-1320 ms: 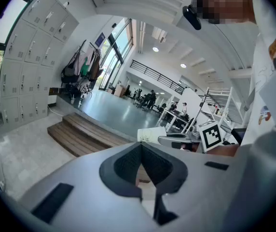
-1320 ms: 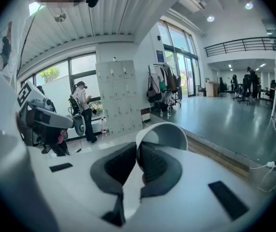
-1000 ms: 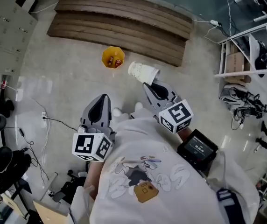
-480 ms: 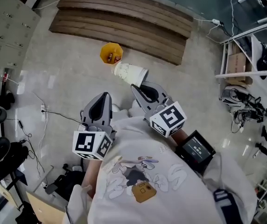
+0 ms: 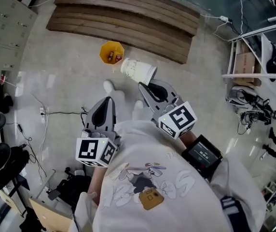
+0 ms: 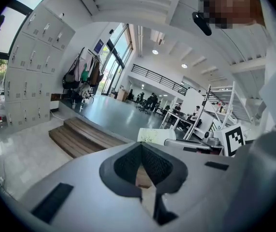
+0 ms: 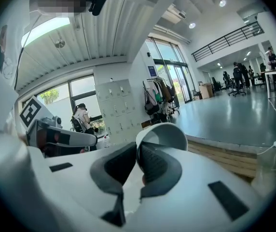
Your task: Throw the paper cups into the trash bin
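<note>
A white paper cup [image 5: 138, 70] lies on its side in the air, its rim pinched by my right gripper [image 5: 145, 84], which is shut on it. In the right gripper view the cup's rim [image 7: 161, 135] sits between the dark pads [image 7: 152, 163]. The yellow trash bin [image 5: 111, 52] stands on the floor just up and left of the cup, with small items inside. My left gripper [image 5: 105, 103] hangs lower left, shut and empty. From the left gripper view the cup [image 6: 153, 135] shows beyond the closed jaws.
A long wooden step platform [image 5: 123, 21] runs behind the bin. Grey lockers [image 5: 3, 28] line the left. A white shelf rack [image 5: 258, 47] stands at the right. Cables [image 5: 56, 114] trail over the floor on the left. The person's shoes [image 5: 110, 87] show below the bin.
The right gripper has carried the cup left, closer to the yellow bin. The person has stepped forward, and a shoe now shows under the bin. The left gripper has held still.
</note>
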`<state>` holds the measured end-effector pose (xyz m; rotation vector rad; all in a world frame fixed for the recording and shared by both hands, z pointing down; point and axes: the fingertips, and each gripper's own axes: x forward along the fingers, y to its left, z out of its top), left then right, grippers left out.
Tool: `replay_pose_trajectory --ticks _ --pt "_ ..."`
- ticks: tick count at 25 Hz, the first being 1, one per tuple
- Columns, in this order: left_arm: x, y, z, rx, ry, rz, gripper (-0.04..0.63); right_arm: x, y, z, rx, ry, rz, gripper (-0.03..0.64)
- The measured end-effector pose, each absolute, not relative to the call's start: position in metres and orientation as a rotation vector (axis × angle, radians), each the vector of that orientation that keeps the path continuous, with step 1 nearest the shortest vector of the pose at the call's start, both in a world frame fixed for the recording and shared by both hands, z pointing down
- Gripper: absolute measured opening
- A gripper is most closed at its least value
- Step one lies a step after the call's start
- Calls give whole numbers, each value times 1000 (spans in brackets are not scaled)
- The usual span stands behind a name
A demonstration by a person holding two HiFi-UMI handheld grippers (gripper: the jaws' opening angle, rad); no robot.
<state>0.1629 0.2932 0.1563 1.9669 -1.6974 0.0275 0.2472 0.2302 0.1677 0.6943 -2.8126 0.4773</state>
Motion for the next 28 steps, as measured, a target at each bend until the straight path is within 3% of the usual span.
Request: replay_pose_trajectory --ticks 7,19,28 --pt "111 226 166 1987 -1632 -5 6 196 168 177 735 -2773 462 28" --pt "-64 116 167 2011 -1573 -34 6 60 67 183 700 -2650 390 28" --pt "-102 76 200 1966 -1560 16 6 22 31 225 600 -2562 448 28"
